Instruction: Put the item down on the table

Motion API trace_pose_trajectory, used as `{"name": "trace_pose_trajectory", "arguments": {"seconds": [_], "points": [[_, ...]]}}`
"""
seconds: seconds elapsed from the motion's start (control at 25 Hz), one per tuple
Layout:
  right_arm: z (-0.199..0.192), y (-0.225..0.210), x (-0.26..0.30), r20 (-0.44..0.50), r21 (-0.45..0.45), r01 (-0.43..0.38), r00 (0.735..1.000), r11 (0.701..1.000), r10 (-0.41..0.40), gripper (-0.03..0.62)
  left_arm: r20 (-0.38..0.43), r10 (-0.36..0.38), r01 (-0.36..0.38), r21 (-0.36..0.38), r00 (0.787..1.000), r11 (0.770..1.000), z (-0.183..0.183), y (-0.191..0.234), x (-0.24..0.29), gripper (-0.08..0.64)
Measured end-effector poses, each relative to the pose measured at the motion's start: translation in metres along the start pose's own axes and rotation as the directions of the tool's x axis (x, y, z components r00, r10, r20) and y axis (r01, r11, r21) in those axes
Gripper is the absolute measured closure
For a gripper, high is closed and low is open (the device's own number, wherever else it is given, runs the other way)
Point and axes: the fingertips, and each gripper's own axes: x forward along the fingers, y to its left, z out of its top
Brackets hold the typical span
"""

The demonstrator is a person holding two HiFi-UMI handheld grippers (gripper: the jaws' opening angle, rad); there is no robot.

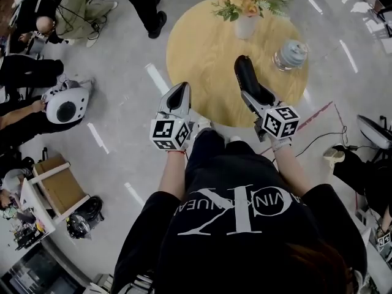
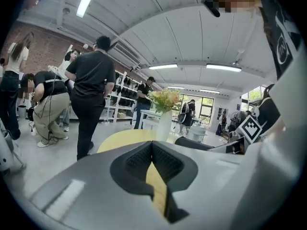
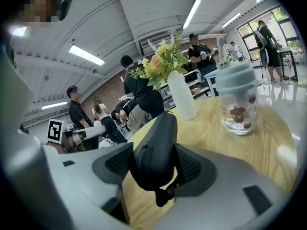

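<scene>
The right gripper (image 1: 252, 98) gripped a black oblong item (image 1: 246, 75), possibly a soft case. Its long axis pointed to 12 o'clock from the jaws, over the round wooden table (image 1: 196, 48). The left gripper (image 1: 177, 98), at 9 o'clock, was closed and empty.

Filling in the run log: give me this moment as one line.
right gripper: shut on black item, over table | left gripper: shut, empty | table: flower vase, lidded cup
</scene>
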Motion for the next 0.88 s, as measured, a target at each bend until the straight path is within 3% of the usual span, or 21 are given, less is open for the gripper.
{"name": "trace_pose_trajectory", "arguments": {"seconds": [0.88], "points": [[-0.015, -0.009, 0.042, -0.065, 0.017, 0.054, 0.997, 0.998, -0.053, 0.324, -0.083, -0.126, 0.124, -0.037, 0.988, 0.992, -0.025, 0.007, 0.046, 0.549]]}}
